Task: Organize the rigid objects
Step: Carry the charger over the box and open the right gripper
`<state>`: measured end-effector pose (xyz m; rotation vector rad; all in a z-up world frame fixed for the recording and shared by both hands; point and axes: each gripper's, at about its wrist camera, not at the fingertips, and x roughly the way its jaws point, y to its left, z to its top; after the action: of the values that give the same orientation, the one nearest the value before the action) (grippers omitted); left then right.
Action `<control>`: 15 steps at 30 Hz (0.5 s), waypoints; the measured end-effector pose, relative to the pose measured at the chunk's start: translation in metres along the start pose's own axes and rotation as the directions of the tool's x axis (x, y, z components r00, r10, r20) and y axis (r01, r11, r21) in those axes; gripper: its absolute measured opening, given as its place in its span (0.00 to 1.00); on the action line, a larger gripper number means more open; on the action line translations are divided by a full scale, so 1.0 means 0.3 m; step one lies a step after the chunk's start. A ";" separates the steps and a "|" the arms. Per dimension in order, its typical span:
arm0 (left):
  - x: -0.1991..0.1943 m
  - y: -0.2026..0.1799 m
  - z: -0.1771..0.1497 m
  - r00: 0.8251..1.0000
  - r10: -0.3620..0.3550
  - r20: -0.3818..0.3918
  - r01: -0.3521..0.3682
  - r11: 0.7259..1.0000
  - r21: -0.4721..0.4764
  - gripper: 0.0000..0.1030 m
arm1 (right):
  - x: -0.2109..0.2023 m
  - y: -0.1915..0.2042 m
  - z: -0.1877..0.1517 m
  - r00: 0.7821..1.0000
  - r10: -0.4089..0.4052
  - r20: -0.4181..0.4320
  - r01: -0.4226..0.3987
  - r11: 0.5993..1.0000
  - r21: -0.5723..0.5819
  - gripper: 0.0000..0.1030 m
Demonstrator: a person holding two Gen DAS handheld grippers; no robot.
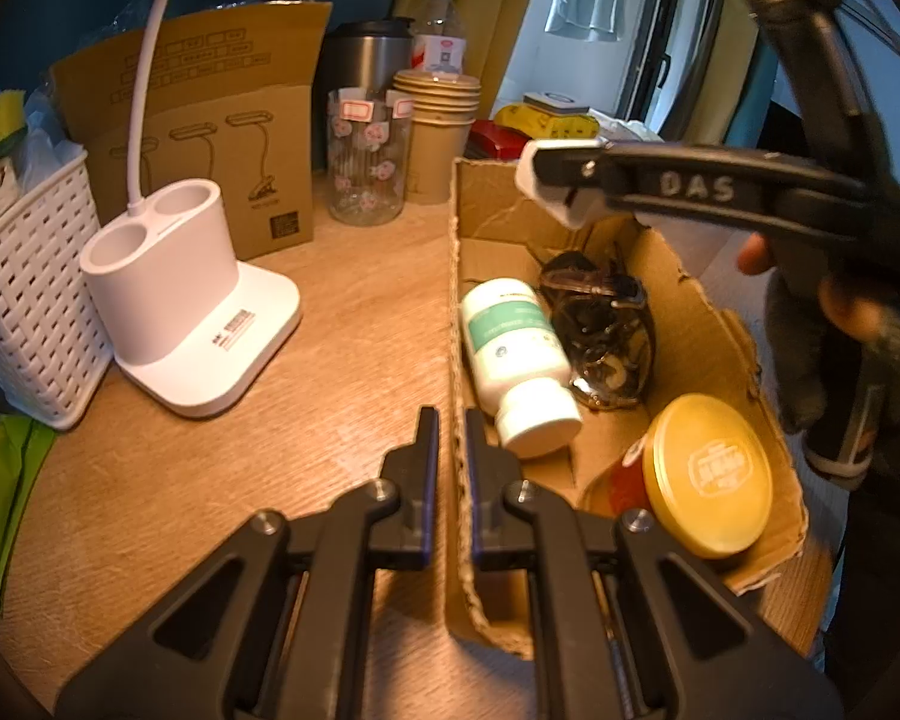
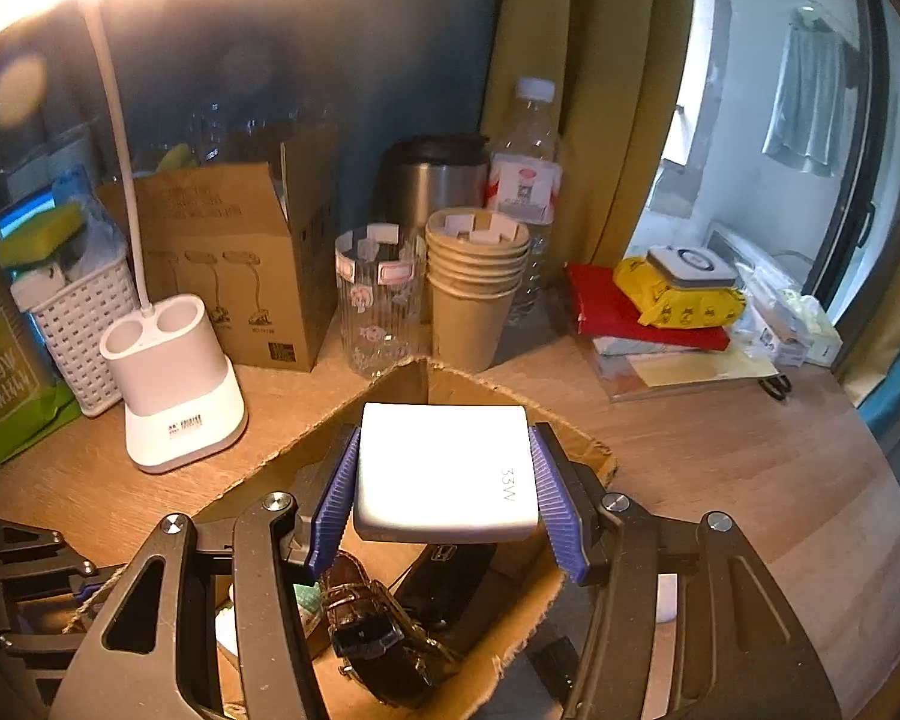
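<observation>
Now white charger (image 2: 447, 471) clamped in right tool (image 2: 447, 495), above cardboard box (image 2: 576, 450).

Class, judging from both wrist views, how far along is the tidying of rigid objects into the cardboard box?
Done: a white bottle, a yellow-lidded tin and a watch already lie in the cardboard box. In hand: the right hand-held gripper holds a white charger above the box, while the left hand-held gripper pinches the box's wall. Left: releasing the charger inside.
</observation>
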<state>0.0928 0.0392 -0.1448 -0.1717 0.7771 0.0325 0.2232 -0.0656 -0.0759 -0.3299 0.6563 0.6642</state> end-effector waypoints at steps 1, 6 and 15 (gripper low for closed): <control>0.000 -0.002 0.000 1.000 -0.001 0.000 0.001 1.000 0.000 0.07 | 0.010 0.002 -0.001 1.000 0.002 -0.007 -0.002 1.000 -0.002 0.57; -0.001 -0.004 -0.001 1.000 -0.001 0.000 0.001 1.000 -0.001 0.07 | 0.060 0.031 0.001 0.999 0.013 -0.049 -0.015 1.000 -0.026 0.57; -0.002 -0.011 -0.001 1.000 -0.009 0.001 0.009 1.000 0.004 0.07 | 0.130 0.028 0.011 0.989 0.009 -0.151 -0.014 0.999 -0.037 0.57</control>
<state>0.0923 0.0359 -0.1441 -0.1712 0.7750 0.0230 0.2424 -0.0397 -0.0996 -0.4143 0.7910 0.6677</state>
